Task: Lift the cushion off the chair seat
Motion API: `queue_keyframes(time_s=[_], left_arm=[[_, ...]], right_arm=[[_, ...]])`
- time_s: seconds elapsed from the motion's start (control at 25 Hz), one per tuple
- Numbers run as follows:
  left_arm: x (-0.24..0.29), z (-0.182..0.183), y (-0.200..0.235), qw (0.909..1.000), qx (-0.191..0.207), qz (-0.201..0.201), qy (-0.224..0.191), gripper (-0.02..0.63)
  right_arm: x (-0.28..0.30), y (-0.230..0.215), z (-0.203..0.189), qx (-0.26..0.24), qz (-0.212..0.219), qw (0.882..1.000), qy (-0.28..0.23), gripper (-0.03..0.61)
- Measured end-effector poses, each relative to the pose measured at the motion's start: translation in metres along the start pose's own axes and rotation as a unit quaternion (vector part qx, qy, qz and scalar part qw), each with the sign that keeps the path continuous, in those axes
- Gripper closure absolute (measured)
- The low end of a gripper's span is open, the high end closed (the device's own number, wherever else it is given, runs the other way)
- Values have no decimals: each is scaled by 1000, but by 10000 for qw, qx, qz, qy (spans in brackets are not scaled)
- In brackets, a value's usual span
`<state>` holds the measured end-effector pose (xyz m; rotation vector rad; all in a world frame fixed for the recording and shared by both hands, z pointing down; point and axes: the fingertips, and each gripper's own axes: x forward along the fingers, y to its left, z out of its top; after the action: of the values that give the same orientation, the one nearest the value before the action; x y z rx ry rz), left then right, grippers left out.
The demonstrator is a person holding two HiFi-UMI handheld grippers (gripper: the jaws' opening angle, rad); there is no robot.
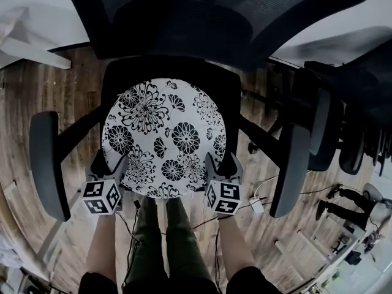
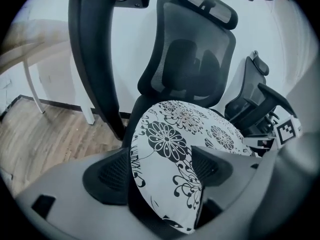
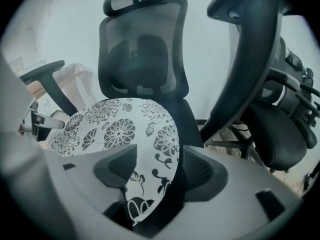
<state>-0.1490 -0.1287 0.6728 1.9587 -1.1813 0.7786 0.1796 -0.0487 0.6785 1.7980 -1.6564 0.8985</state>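
Evidently the grasp was being set: the cushion [image 1: 164, 136] lay on the chair seat [image 1: 229, 97], its front rim straddled by the left gripper [image 1: 111, 168] and right gripper [image 1: 223, 168], jaws apart. Closing, then an even lift, was called for.

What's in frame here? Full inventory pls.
cushion: 1, white with black flowers, on the chair seat
office chair: 1, black, mesh back, centre
other chairs: at least two, black, right
table: 1, white, left behind the chair
adapter with cable: 1, white, floor right of the seat
floor: brown wood planks
legs: 2, dark green trousers, bottom centre
left gripper: 1, grey, jaws open astride cushion's front-left edge
right gripper: 1, grey, jaws open astride front-right edge
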Motion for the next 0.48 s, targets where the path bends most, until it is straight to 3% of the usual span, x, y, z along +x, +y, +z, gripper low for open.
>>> queue_keyframes(time_s=[0.2, 0.48], left_arm=[[3, -9, 10, 9997, -201, 54, 116, 233], [11, -17, -1, 9988, -349, -181, 290, 233]], right_arm=[[4, -5, -19, 173, 93, 9993, 326, 302], [7, 6, -30, 197, 232, 9981, 533, 302]])
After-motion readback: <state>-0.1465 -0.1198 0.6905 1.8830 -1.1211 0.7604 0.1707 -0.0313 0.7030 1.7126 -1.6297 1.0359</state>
